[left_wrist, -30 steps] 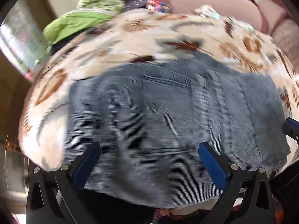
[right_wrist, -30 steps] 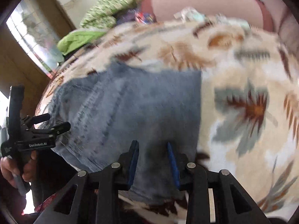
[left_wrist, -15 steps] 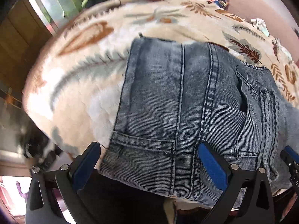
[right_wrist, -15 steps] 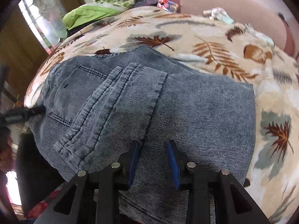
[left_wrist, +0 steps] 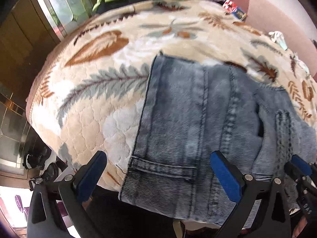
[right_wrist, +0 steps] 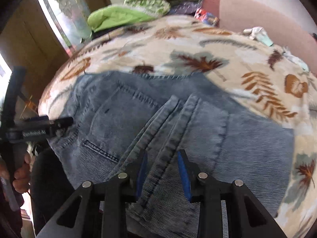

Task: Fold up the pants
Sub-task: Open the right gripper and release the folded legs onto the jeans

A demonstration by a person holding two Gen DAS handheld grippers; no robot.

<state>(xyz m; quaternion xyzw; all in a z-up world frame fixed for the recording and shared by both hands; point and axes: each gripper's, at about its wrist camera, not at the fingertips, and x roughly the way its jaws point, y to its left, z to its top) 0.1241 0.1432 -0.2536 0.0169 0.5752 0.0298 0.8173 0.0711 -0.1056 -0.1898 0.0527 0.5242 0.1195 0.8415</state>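
Note:
Folded grey-blue denim pants [left_wrist: 198, 119] lie on a leaf-patterned blanket [left_wrist: 99, 83] near its front edge; they also show in the right wrist view [right_wrist: 158, 123]. My left gripper [left_wrist: 158, 172] is open, its blue pads wide apart over the hem end of the pants, holding nothing. My right gripper [right_wrist: 162, 170] has its pads narrowly apart around a folded seam band of the pants at the front edge. The right gripper's tip shows at the lower right of the left wrist view [left_wrist: 299, 168]. The left gripper shows at the left of the right wrist view [right_wrist: 49, 127].
A green pillow and green-white cloth [right_wrist: 138, 10] lie at the back of the bed. A pink headboard [right_wrist: 257, 13] stands behind, with small packets [right_wrist: 206, 17] and a crumpled cloth [right_wrist: 257, 33]. A window and wooden wall [left_wrist: 49, 19] are on the left. Shoes [left_wrist: 45, 164] lie on the floor.
The left gripper has shifted left toward the hem end of the pants. The right gripper stays narrowly closed around the seam band while its view has tilted slightly.

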